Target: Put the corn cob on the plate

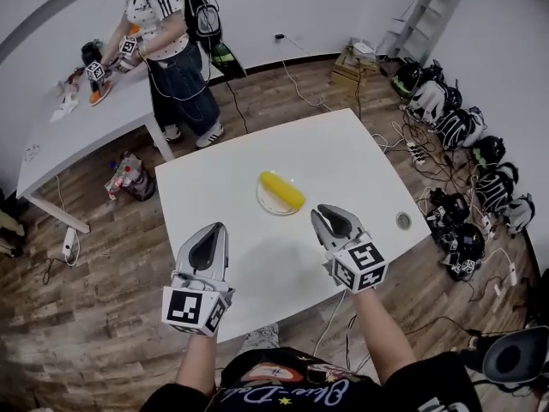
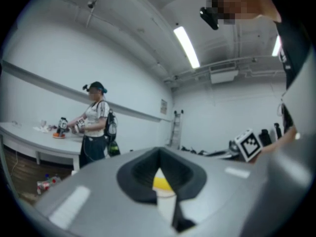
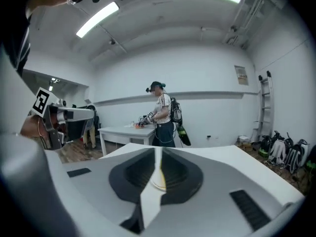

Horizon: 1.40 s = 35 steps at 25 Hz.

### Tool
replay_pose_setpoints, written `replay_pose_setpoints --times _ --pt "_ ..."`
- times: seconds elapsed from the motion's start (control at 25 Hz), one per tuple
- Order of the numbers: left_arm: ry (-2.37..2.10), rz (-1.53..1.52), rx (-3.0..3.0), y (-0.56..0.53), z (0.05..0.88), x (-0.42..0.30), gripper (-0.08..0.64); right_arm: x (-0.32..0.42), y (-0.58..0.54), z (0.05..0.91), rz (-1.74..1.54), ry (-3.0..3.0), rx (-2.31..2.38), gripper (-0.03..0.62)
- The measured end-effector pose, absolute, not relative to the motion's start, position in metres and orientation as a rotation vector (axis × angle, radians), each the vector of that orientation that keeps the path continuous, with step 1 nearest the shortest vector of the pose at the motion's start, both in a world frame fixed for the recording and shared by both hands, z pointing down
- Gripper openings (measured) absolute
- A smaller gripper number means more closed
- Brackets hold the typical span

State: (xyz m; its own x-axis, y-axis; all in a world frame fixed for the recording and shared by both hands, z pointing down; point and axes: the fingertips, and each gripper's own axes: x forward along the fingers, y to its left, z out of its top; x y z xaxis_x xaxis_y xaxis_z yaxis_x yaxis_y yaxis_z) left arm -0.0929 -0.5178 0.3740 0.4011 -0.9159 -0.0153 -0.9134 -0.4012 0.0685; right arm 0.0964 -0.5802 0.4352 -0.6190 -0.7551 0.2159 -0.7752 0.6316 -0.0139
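A yellow corn cob [image 1: 282, 190] lies on a small white plate [image 1: 266, 202] near the middle of the white table [image 1: 343, 157]. Both grippers hover over the table's near edge, apart from the plate. My left gripper [image 1: 220, 227] is at the lower left, its jaws closed tip to tip with nothing in them. My right gripper [image 1: 319, 211] is just right of the plate, with a narrow slit between its jaws and nothing in it. In the left gripper view the corn cob [image 2: 162, 182] shows behind the jaws. In the right gripper view the plate [image 3: 159, 181] shows through the slit.
A person [image 1: 163, 33] with grippers works at a second white table [image 1: 77, 131] at the back left. Backpacks [image 1: 463, 127] and cables lie along the right wall. A small round grommet [image 1: 403, 221] sits near the table's right edge. A bag [image 1: 129, 178] lies on the floor.
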Motion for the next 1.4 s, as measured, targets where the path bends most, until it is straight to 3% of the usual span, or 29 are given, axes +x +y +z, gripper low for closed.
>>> replay_pose_setpoints --times 0.04,0.12,0.72,1.4 --pt "-1.680 -0.081 2.607 -0.507 0.369 -0.085 -0.002 0.103 -0.559 0.423 0.154 -2.696 1.295 0.028" --pt "-1.664 -0.089 2.648 -0.485 0.358 -0.071 -0.002 0.112 -0.519 0.401 0.152 -2.762 1.333 0.018" --pt "-1.585 -0.034 2.802 -0.357 0.329 -0.024 -0.002 0.128 -0.348 0.357 0.134 -2.883 1.402 0.016" --pt "-1.597 -0.028 2.835 -0.317 0.317 -0.009 -0.002 0.139 -0.314 0.347 0.172 -2.915 1.403 0.017"
